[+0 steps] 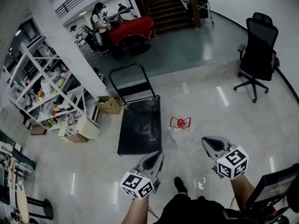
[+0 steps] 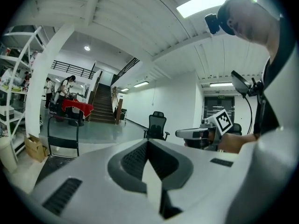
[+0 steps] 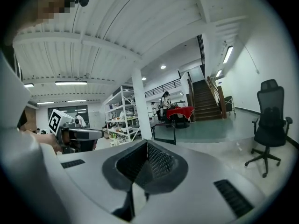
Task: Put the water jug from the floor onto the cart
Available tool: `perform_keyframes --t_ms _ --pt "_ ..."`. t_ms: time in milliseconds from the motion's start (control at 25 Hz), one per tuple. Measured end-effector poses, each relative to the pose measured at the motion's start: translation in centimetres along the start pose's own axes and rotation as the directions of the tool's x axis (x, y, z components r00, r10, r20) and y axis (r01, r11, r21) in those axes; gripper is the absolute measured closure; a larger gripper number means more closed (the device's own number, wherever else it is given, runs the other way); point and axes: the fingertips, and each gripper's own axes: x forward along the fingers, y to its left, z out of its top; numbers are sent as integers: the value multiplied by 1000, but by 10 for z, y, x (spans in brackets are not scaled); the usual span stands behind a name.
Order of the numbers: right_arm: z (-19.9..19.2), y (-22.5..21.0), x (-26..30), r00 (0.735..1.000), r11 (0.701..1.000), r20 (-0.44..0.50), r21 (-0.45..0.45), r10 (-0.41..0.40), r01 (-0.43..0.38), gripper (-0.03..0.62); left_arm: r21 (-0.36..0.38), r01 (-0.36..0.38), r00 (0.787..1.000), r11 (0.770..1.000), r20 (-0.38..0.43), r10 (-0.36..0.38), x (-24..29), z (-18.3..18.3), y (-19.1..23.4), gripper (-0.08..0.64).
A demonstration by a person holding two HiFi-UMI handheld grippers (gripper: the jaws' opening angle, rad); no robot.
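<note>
The water jug (image 1: 181, 130) is clear plastic with a red cap and handle. It stands on the floor just right of the black flat cart (image 1: 139, 125), whose handle (image 1: 131, 80) is upright at the far end. My left gripper (image 1: 155, 158) hovers short of the cart's near right corner, jaws shut with nothing between them. My right gripper (image 1: 210, 143) is to the right of the jug, also shut and holding nothing. In the left gripper view the shut left gripper (image 2: 147, 142) points past the cart handle (image 2: 63, 135). The right gripper view shows the shut right gripper (image 3: 147, 142); the jug is hidden in both gripper views.
A black office chair (image 1: 257, 50) stands at the far right. A cardboard box (image 1: 108, 104) and white shelving (image 1: 46, 92) sit left of the cart beside a white pillar (image 1: 70, 45). People stand at a red-covered table (image 1: 133, 29) near stairs (image 1: 168, 3). My shoe (image 1: 180, 185) is below.
</note>
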Motion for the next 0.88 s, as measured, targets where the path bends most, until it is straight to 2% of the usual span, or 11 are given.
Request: perform_keyframes --t_ms 200,480,640,880 --pt "11 -34 62 999 999 -14 1 -37 37 591 -26 37 999 999 7 -37 54 6 63 565" --pt "41 -80 153 994 994 -15 -18 -109 109 589 10 124 992 992 17 -125 113 37 142 565" --pt "54 -114 198 992 992 -15 -23 -126 125 589 -7 121 993 993 3 -121 153 39 184 565" --pt "64 -174 254 994 994 -19 -19 -110 110 588 -19 97 995 995 -5 -97 219 49 224 565"
